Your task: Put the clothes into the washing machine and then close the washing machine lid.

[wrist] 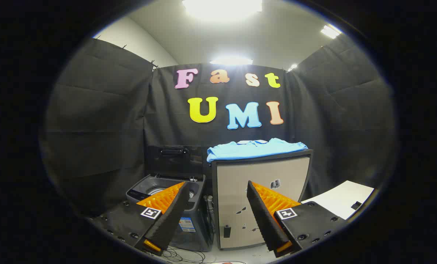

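Opening step: approach, nothing grasped. Gripper (216,198) fingers spread wide, empty. Blue shirt (255,149) folded atop cabinet (262,194), at twelve o'clock beyond fingertips. Washing machine (167,205) at ten o'clock, lid (174,161) raised. Next: probably reach up, pinch shirt edge.

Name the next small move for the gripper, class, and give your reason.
Probably move forward and up toward the blue garment on the cabinet. The gripper is open with nothing between its fingers, the garment lies well beyond them, and the washing machine lid already stands raised.
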Tool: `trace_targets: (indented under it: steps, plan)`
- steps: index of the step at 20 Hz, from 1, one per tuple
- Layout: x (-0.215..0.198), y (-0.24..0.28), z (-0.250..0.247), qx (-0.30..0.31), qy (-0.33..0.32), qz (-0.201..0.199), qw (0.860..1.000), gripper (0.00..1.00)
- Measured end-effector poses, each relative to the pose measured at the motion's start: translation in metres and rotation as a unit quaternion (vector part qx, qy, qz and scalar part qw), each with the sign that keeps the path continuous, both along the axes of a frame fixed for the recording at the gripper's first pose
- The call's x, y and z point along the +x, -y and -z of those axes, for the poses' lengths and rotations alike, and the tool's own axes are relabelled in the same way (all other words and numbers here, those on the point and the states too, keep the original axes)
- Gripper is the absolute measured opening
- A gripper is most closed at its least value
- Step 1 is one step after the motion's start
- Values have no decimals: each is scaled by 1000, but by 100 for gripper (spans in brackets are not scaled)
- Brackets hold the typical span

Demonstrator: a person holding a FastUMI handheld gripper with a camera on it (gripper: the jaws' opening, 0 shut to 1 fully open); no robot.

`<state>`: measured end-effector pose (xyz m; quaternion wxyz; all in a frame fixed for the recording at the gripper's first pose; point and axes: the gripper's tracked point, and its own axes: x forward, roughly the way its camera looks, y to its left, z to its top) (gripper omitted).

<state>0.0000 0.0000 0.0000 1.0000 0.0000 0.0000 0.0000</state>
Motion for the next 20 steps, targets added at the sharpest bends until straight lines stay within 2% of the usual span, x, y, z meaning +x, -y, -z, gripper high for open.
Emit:
trace_targets:
  steps: [20]
  plan:
    - [-18,-16,-1,1,-9,-9,1000,98]
